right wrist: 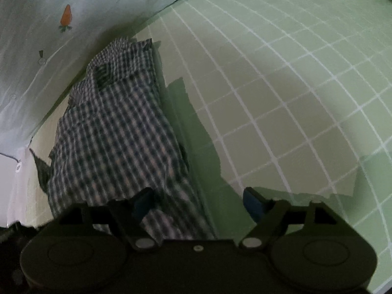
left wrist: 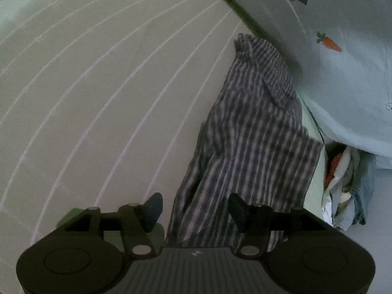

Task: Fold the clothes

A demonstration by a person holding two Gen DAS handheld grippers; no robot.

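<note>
One checked shirt, striped and gridded in dark blue and white, is seen lying in a long, partly gathered strip on the pale green sheet with a white grid; whether this surface is a bed or a desk cannot be told. Along one side of the shirt, one light blue cover printed with small carrots is draped, its edge just beside the garment's collar end. One pile of other clothes, white, blue and orange, is seen lying near the shirt's far side in the left wrist view. Two claws are counted. The left claw is released, its fingers held apart above the shirt's near end, with cloth seen between them but not pressed. The right claw is likewise released and spread wide, one finger over the shirt's edge, the other over bare sheet.
</note>
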